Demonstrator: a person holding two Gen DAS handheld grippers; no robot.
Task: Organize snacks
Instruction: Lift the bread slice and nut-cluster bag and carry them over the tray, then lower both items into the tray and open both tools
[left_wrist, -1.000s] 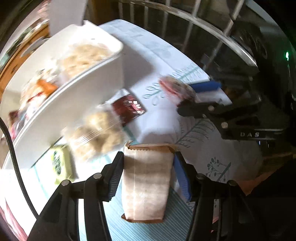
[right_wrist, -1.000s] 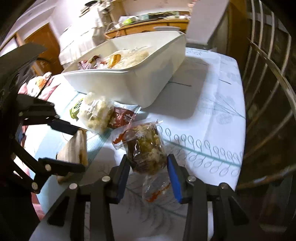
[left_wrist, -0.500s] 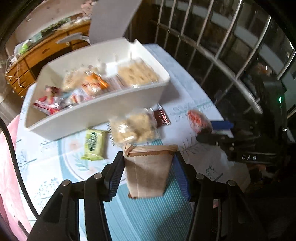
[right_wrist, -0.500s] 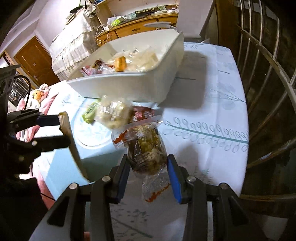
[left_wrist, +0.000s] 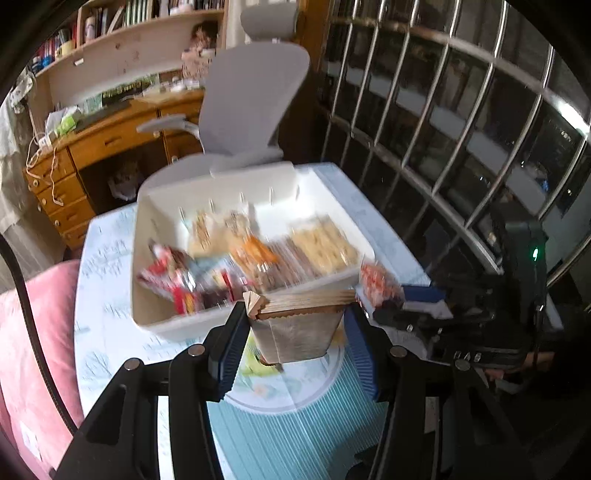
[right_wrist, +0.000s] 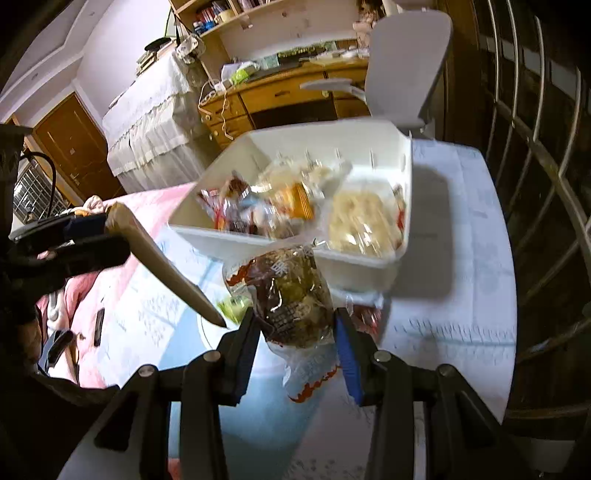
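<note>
My left gripper (left_wrist: 295, 328) is shut on a flat brown paper packet (left_wrist: 297, 330), lifted above the table just short of the white bin's near wall. The white bin (left_wrist: 177, 325) holds several wrapped snacks. My right gripper (right_wrist: 297, 325) is shut on a clear bag of dark brown snack with red print (right_wrist: 291, 299), also in the air near the bin (right_wrist: 369, 273). In the right wrist view the left gripper (right_wrist: 74, 236) with its brown packet (right_wrist: 162, 266) is at the left. In the left wrist view the right gripper (left_wrist: 410, 302) and its bag (left_wrist: 378, 286) are at the right.
A green packet (right_wrist: 232, 306) and a dark red packet (right_wrist: 364, 314) lie on the tablecloth (right_wrist: 461, 258) in front of the bin. A grey office chair (left_wrist: 255, 107) and a wooden desk (left_wrist: 110, 140) stand behind. Window bars (left_wrist: 461, 129) run along the right; a pink cushion (left_wrist: 33, 332) lies left.
Both grippers rose off the table with their packets and moved toward the bin, which now shows from above. The snacks left on the table slipped below and behind the held items.
</note>
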